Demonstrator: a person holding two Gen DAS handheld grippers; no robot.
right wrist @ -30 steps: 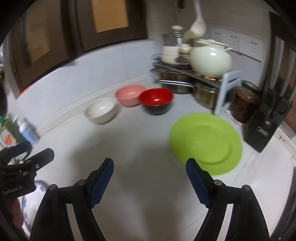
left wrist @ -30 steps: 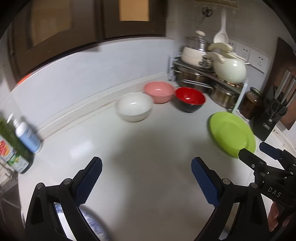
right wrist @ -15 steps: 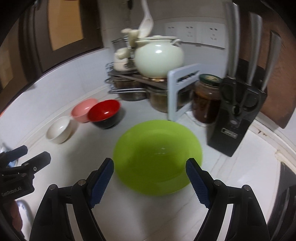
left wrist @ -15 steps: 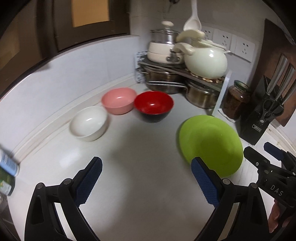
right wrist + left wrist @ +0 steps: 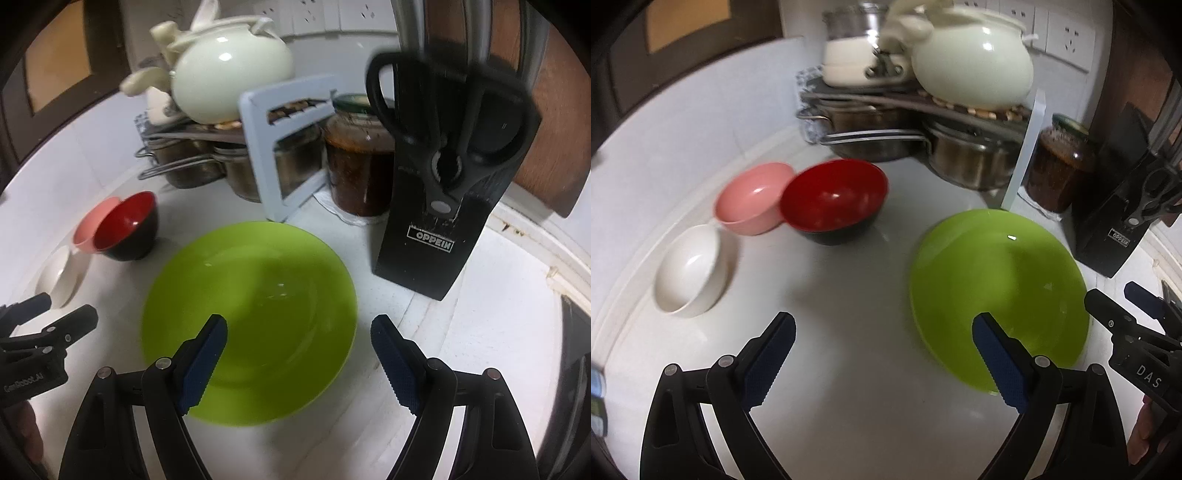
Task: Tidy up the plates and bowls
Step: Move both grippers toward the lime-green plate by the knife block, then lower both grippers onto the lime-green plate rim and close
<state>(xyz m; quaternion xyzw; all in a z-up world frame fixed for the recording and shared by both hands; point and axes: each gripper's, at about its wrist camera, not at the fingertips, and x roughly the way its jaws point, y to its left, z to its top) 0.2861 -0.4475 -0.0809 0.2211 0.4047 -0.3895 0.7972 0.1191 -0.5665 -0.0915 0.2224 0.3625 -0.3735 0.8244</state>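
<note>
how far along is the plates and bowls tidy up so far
Nothing looks done yet. The white bowl, pink bowl and red bowl sit separately on the counter, unstacked, and the green plate lies flat by itself. In hand: nothing; the right gripper is open just over the plate's near edge, and the left gripper is open and empty. Left: all the gathering and stacking.

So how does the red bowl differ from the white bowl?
The red bowl is red inside with a black outside; the white bowl is white throughout. The red bowl touches the pink bowl; the white bowl stands apart. Both sit upright and empty on the counter.
</note>
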